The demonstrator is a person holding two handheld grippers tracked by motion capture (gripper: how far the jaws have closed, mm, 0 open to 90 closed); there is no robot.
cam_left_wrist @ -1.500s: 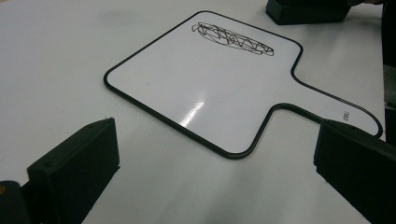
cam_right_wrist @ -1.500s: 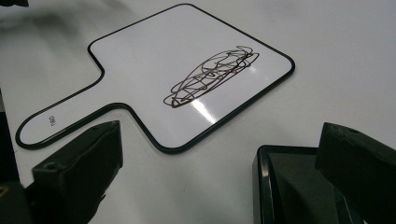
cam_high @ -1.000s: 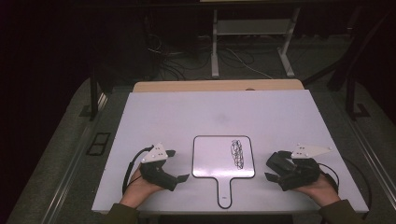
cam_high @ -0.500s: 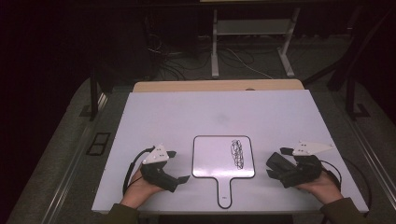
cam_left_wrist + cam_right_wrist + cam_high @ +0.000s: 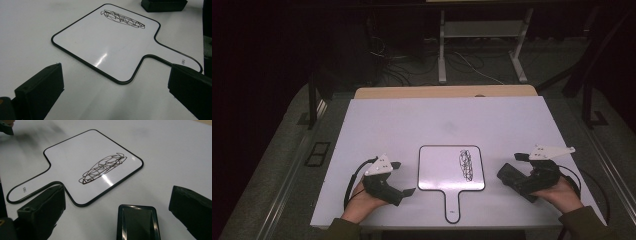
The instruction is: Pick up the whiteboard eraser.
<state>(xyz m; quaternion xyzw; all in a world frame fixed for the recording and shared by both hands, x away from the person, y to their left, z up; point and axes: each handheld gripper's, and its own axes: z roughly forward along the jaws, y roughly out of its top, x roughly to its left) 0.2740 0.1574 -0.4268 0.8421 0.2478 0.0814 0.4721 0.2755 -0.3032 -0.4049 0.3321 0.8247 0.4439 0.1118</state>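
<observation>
Between the wide-apart jaws of the right gripper (image 5: 117,210) lies a small black eraser (image 5: 137,222), not yet touched by either jaw. Its long side points away from the camera, toward the whiteboard (image 5: 85,167), so the jaws stand across its short side. The eraser is just beside the right edge of the whiteboard, and the scribble (image 5: 103,168) is on that same side of the board. The right gripper is clearly the nearer one. The left gripper (image 5: 115,92) also has its jaws wide and empty, beside the left edge of the whiteboard, near the handle (image 5: 175,60). The right gripper view shows the eraser clearly on the white surface (image 5: 492,125). In the high view the gripper covers it.
</observation>
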